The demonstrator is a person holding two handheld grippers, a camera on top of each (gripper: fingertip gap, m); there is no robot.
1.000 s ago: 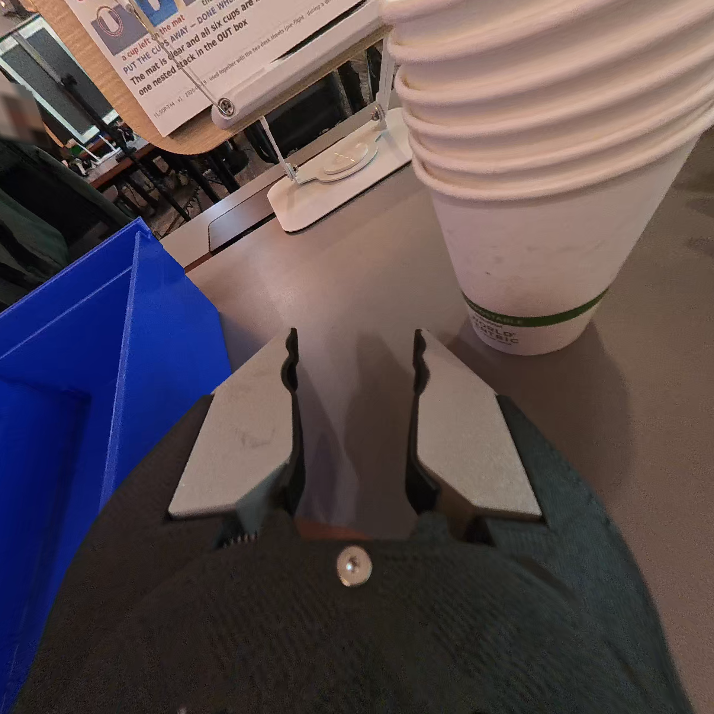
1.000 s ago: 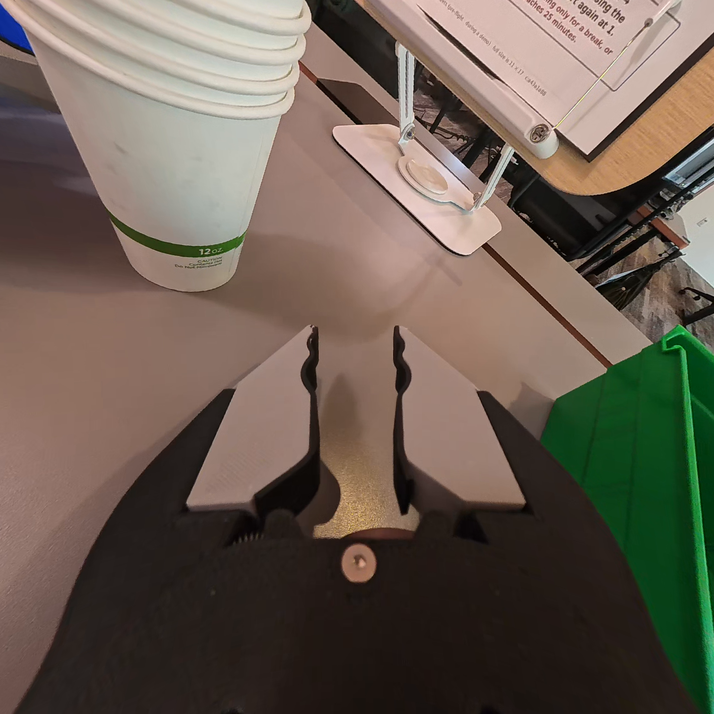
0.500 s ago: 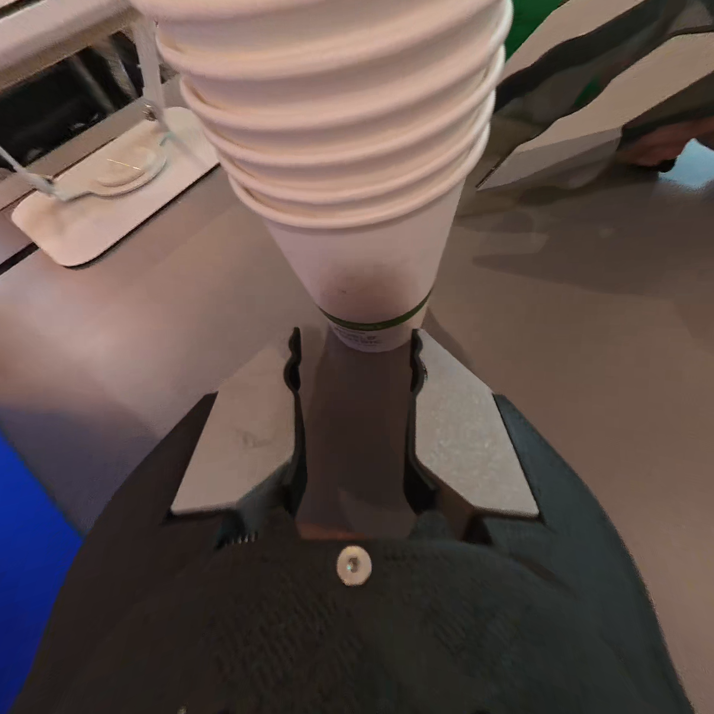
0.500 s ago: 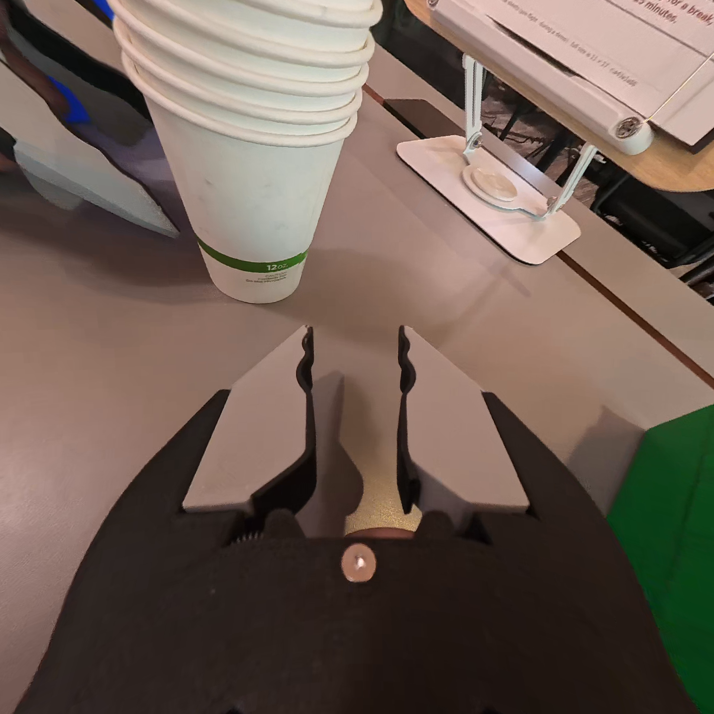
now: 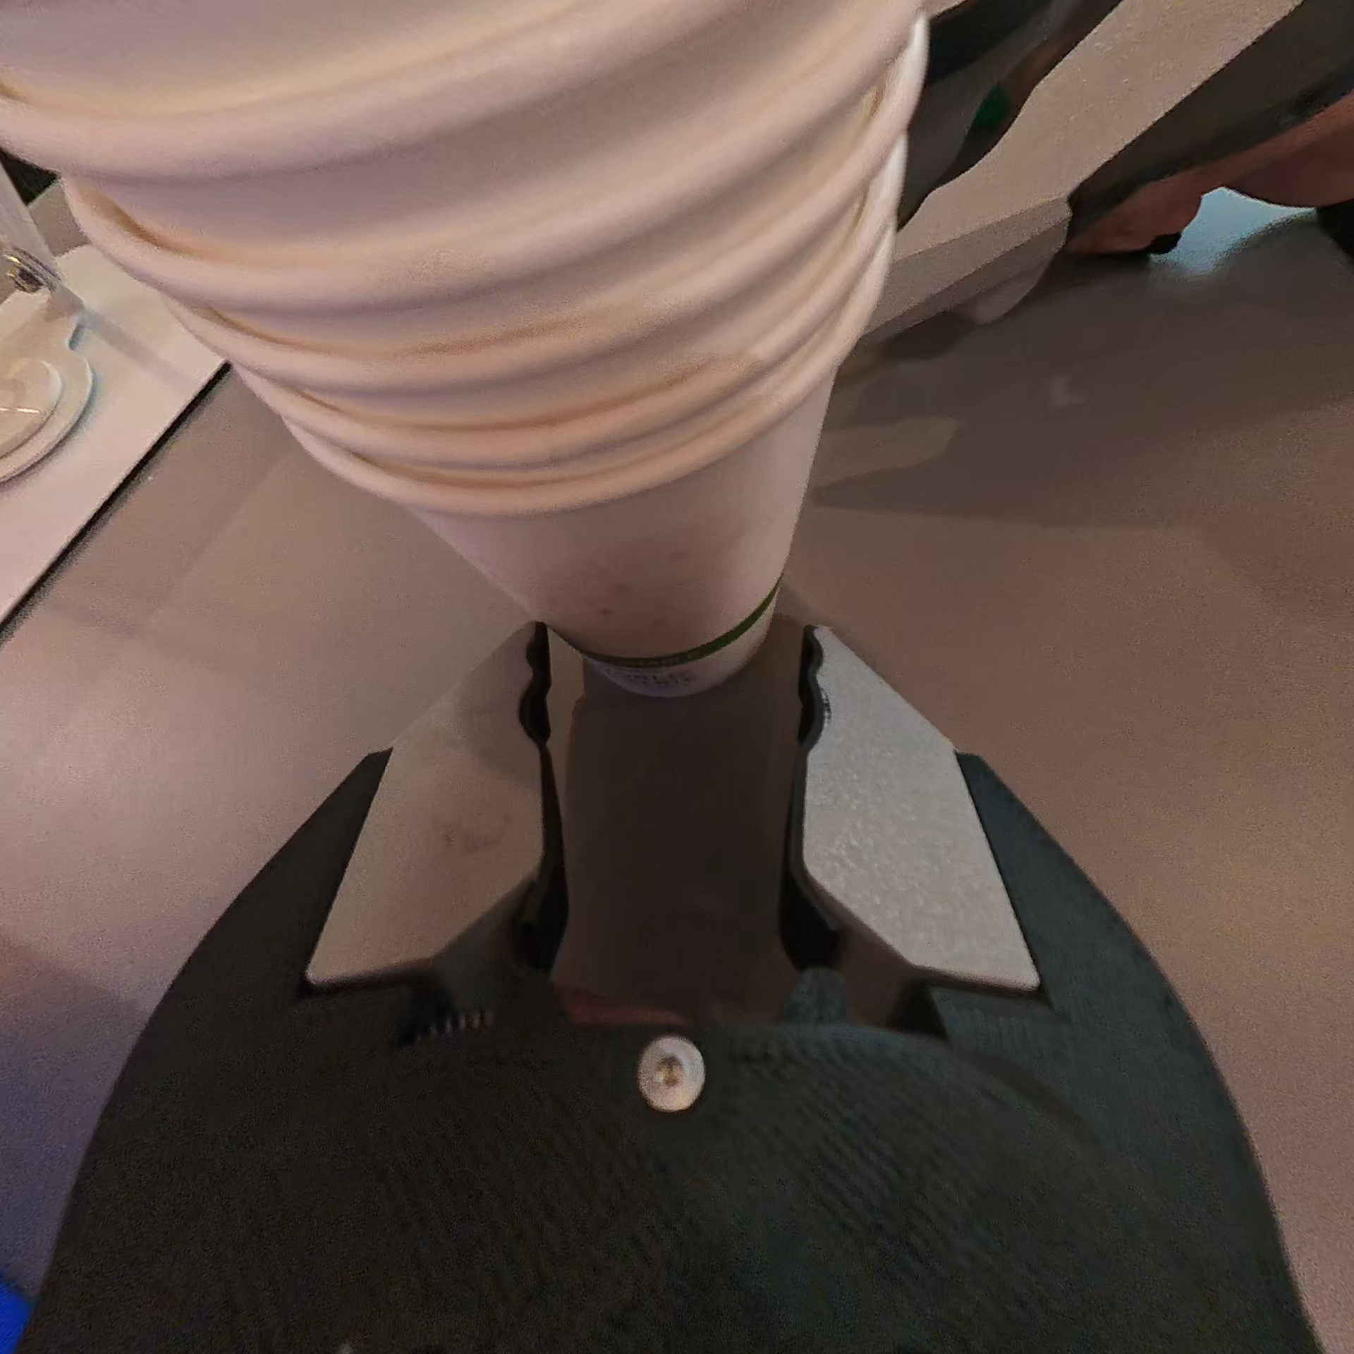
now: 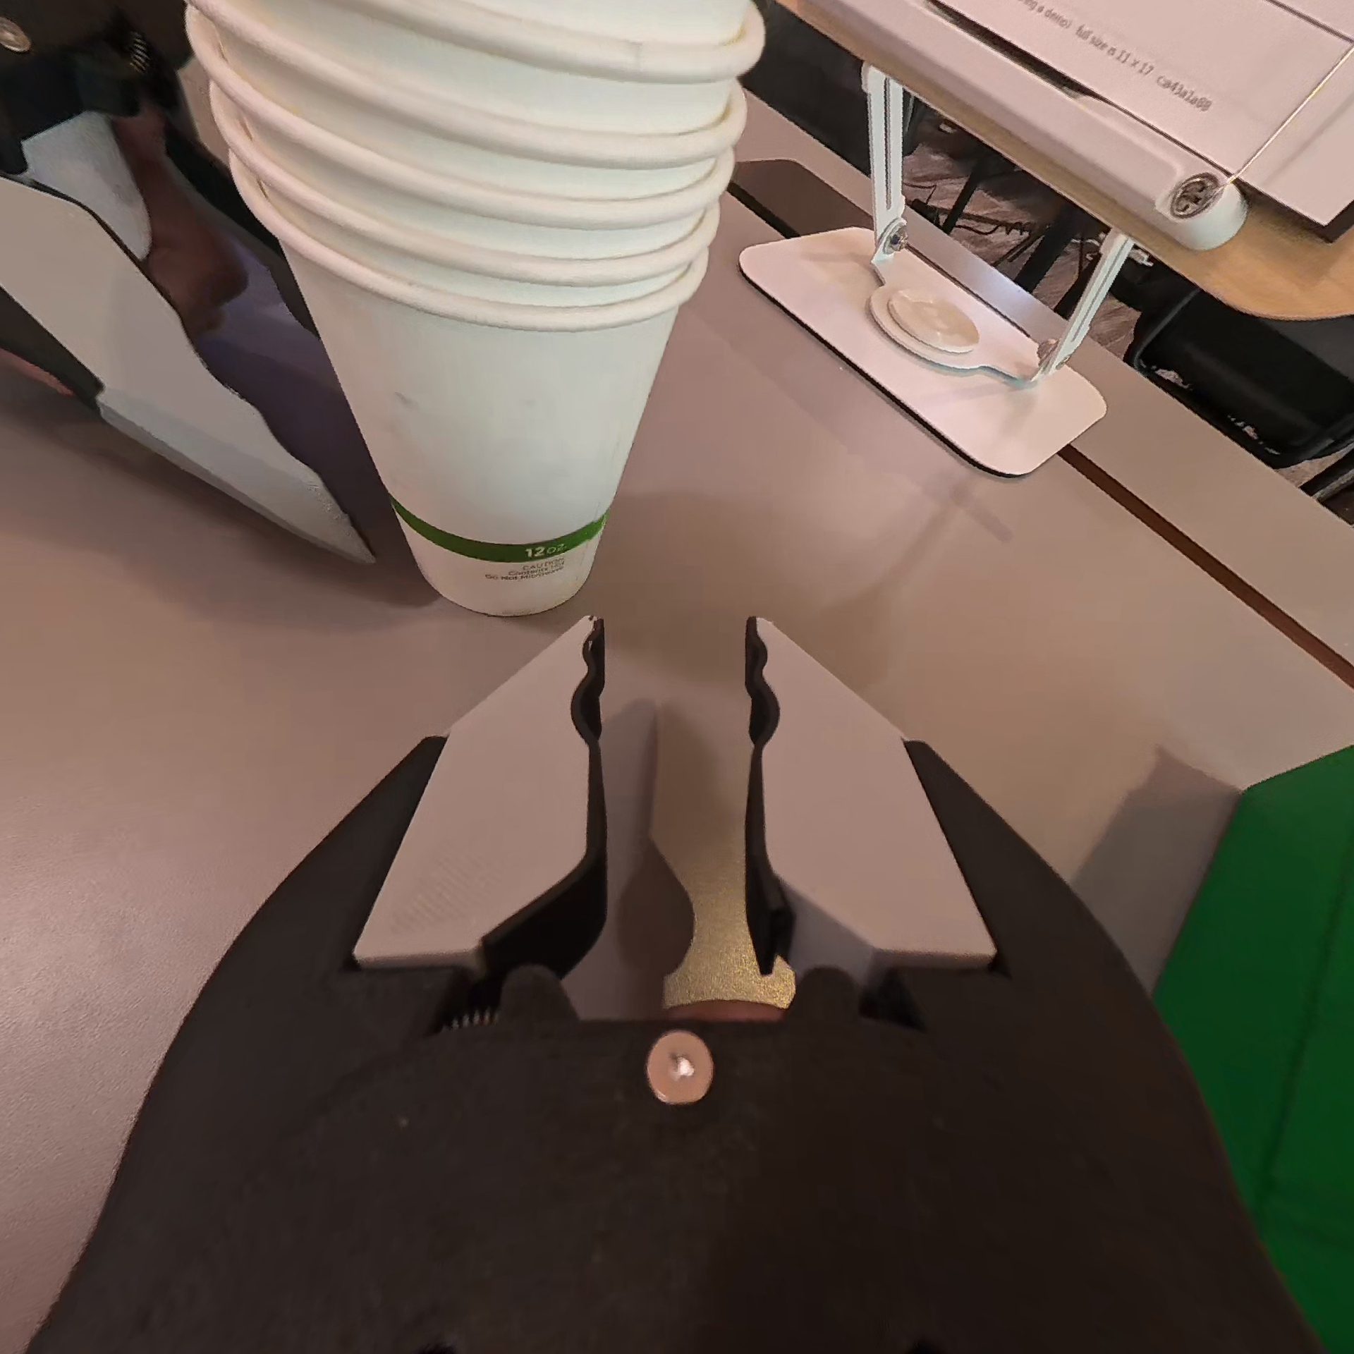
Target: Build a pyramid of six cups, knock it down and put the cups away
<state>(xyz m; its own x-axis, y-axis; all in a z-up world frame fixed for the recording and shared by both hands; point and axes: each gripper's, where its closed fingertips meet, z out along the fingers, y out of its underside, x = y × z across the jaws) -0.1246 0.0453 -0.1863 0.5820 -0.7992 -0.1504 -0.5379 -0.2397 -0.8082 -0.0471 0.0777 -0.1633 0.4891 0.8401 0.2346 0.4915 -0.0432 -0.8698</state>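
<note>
A nested stack of several white paper cups [image 5: 557, 308] with a green band stands upright on the grey table. In the left wrist view my left gripper [image 5: 670, 659] is open, its fingertips on either side of the stack's base, close to it. In the right wrist view the same stack [image 6: 483, 352] stands ahead and to the left of my right gripper [image 6: 674, 630], which is open and empty just short of the cup's base. The left gripper [image 6: 220, 439] shows there at the far left beside the stack.
A white document stand's base [image 6: 930, 352] sits on the table at the back right, with a sign board above it. A green bin [image 6: 1275, 989] is at the right edge. The stand's base [image 5: 66, 410] also shows at the left. The stand's base [image 5: 66, 410] is about equally far from each gripper, around 30 cm. Look for it in the right wrist view [image 6: 923, 351] too.
My left gripper swung right, away from the blue bin, and closed in on the stack's base. My right gripper moved closer to the stack. Both stayed open.
</note>
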